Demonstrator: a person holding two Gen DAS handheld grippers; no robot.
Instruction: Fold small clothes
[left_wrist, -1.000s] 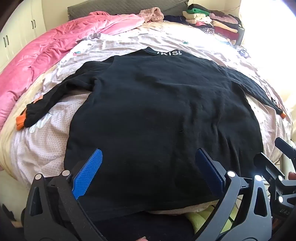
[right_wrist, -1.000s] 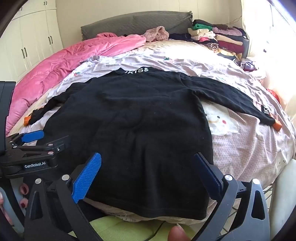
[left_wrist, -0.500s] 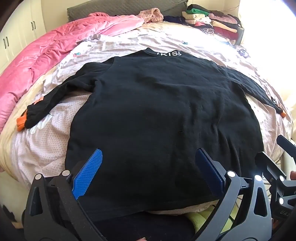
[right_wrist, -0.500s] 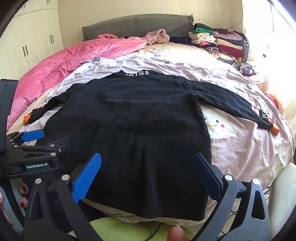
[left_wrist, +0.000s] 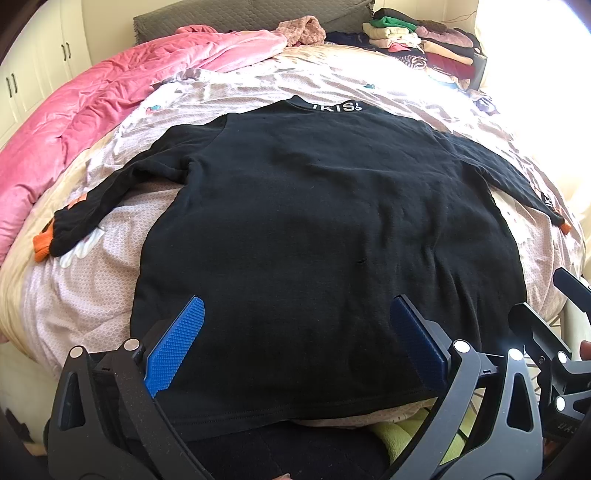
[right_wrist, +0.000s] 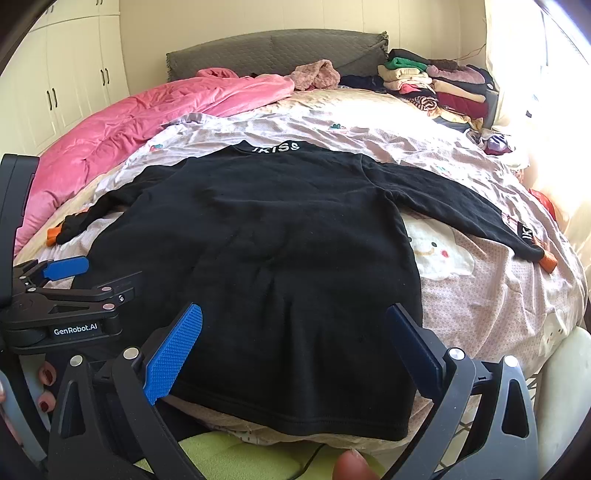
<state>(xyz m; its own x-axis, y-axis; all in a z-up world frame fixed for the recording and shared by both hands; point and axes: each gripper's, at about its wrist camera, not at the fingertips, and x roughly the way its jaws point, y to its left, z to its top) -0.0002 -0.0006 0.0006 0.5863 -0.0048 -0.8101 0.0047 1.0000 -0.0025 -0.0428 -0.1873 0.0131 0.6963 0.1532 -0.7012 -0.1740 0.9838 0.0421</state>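
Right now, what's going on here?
A person holds a gripper in each hand at the foot of a bed. A black long-sleeved top lies spread flat on the bedspread, both sleeves out to the sides, collar at the far end. The left gripper and right gripper are both open above the hem and neither grips any cloth. No fold has been made yet. A stack of folded clothes sits by the headboard.
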